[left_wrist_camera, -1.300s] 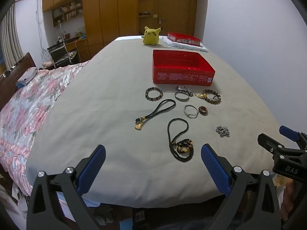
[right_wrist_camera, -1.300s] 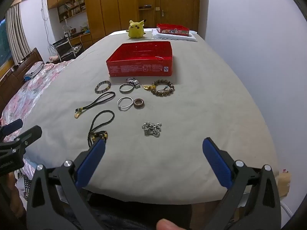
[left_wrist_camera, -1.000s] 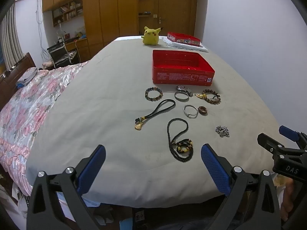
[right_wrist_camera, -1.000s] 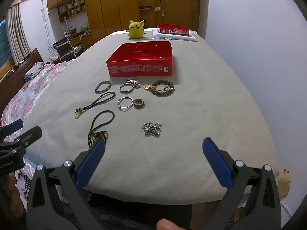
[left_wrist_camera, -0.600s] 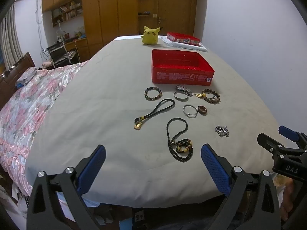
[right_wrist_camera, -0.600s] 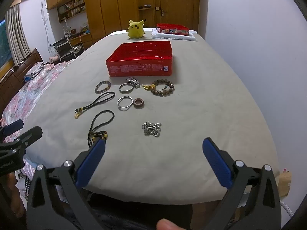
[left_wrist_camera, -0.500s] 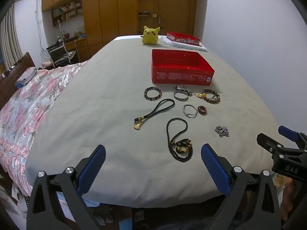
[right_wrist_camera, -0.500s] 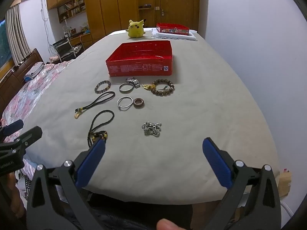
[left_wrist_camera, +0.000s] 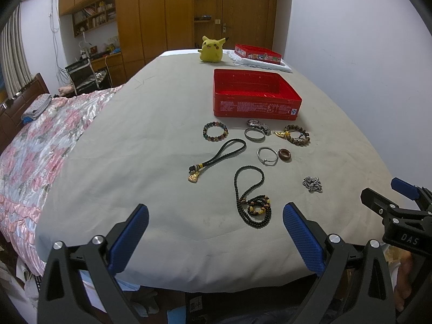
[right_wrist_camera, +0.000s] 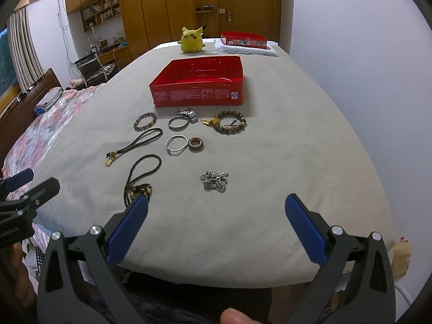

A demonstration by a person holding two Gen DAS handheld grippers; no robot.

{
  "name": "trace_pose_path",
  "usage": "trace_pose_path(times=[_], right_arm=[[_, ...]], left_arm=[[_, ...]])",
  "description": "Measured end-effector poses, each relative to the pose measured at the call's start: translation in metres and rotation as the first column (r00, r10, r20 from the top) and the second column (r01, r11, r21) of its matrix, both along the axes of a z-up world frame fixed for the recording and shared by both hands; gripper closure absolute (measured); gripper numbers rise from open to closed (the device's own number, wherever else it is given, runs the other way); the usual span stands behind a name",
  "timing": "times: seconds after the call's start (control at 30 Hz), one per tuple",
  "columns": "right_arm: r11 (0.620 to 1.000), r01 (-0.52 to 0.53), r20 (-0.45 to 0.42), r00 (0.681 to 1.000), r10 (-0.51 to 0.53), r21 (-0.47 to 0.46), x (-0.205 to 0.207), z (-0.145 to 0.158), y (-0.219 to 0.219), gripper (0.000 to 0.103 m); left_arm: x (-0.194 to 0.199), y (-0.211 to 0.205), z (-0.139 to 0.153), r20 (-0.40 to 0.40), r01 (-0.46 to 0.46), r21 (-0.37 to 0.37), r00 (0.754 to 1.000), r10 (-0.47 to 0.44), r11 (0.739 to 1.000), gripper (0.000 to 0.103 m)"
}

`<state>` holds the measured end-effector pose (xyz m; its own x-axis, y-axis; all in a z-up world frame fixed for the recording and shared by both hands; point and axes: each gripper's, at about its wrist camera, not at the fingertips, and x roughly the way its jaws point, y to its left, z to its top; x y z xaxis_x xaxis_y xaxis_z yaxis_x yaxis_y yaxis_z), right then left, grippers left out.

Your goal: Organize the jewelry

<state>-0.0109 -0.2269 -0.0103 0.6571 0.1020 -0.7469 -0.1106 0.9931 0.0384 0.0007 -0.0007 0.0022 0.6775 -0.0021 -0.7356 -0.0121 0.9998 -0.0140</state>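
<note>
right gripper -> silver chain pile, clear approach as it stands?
Probably yes. The right gripper is open, and the silver chain pile lies apart from the other pieces, straight ahead on bare cloth with nothing between.

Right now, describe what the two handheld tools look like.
Both match. The left tool has a black plastic frame with two angled fingers carrying blue textured pads, and silver round bolts at the joints. The right tool is built the same; seen from the left camera, its black body bears white letters reading DAS. No cables or sleeves show.
</note>
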Motion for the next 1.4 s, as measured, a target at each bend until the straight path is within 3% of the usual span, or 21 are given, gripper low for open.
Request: trace_pose_path(times=[0.07, 1.4], right_arm=[[1.0, -0.001, -0.001, 1.0, 0.001, 0.005, 0.0114, -0.0016, -0.0165, 0.003], [1.0, 0.0, -0.007, 1.0, 0.0, 0.0, 0.0086, -0.0041, -0.0077, 0.003]], left_arm=[[-0.0001, -0.0001, 0.0005, 0.0, -0.001, 0.0, 1.0, 0.001, 1.0, 0.004], [0.0003, 0.001, -0.0039, -0.001, 0.002, 0.001, 1.0, -0.002, 1.0, 0.004]])
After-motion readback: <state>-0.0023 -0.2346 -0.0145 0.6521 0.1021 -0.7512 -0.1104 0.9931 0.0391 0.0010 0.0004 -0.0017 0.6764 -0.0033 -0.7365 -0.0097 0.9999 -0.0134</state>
